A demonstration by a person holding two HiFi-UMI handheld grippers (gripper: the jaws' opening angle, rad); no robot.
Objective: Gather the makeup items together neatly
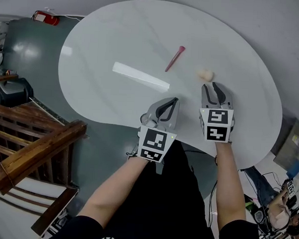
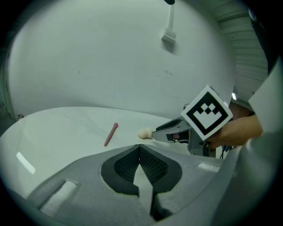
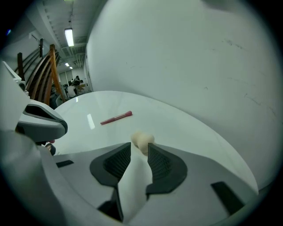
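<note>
Just short of sponge [image 1: 205,74], right tool [image 1: 215,87] hovering, jaws standing wide, gripping nothing; left tool [image 1: 172,101] hanging closed, empty, left of sponge. Sponge lying on desk [image 1: 119,39], looking light, squashy: pinching waist gently seeming best.

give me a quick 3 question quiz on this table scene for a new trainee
1. True or false: the left gripper is shut with nothing between its jaws.
2. Which thing lies just ahead of the open right gripper? A a compact mirror; B the beige sponge; C a lipstick tube.
3. In the head view, what colour is the slim stick lying on the white table beyond both grippers?
Key: 1 true. 2 B; it sits at the jaw tips, not gripped. 3 pink.
</note>
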